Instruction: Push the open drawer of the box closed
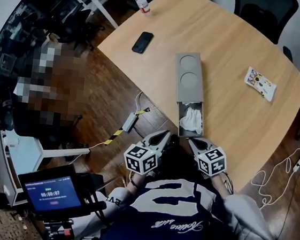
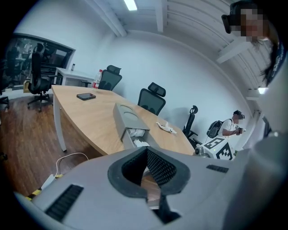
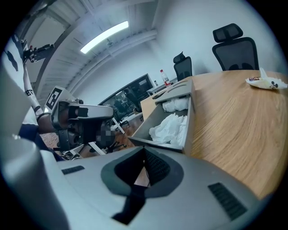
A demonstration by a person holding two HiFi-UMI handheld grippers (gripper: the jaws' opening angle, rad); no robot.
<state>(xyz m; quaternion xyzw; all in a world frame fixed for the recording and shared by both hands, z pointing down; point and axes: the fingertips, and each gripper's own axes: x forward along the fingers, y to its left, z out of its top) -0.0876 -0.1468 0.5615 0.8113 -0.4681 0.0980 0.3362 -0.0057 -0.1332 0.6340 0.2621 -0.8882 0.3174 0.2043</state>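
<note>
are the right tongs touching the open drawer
Cannot tell. In the head view the right tongs end at the drawer front; the right gripper view hides any gap.

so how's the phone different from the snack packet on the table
The phone is black and plain; the snack packet is white with coloured print. In the head view the phone lies left of the grey box, the snack packet to its right. The phone is a smooth slab, while the snack packet looks crinkled. Both lie flat on the wooden table, apart from the grey box.
</note>
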